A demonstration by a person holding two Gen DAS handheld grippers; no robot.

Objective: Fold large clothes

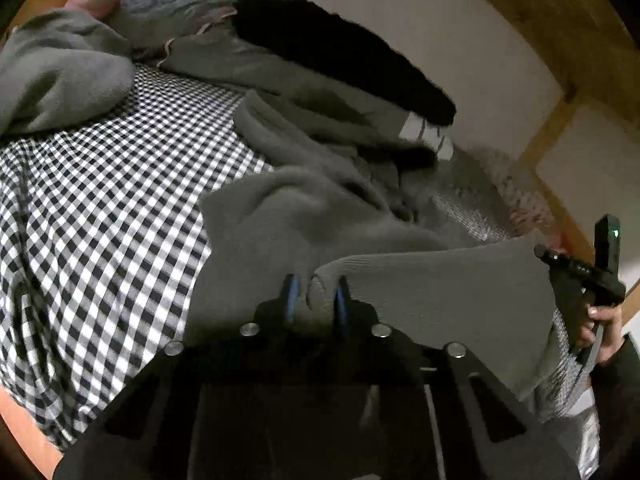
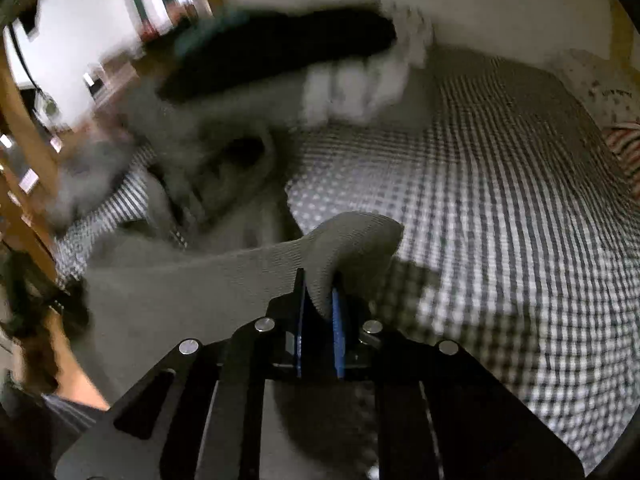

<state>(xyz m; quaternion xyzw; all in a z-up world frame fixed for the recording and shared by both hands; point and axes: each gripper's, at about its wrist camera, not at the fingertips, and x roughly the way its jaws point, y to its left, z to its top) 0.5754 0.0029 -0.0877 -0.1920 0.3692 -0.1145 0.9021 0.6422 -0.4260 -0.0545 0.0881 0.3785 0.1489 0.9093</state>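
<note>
A large grey knit garment (image 1: 304, 216) lies crumpled on a black-and-white checked bed cover (image 1: 104, 200). My left gripper (image 1: 314, 300) is shut on one end of its ribbed hem (image 1: 440, 292). My right gripper (image 2: 320, 304) is shut on the other end of the grey hem (image 2: 352, 236), lifted above the bed. The right gripper also shows at the right edge of the left wrist view (image 1: 576, 276), with the hem stretched between the two. The right wrist view is blurred by motion.
A black garment (image 1: 340, 48) and a grey one with white stripes (image 1: 424, 132) lie by the wall. Another grey garment (image 1: 60, 72) and pillows sit at the far left. A wooden bed frame (image 1: 552, 120) runs along the right. The checked cover (image 2: 500, 200) spreads right.
</note>
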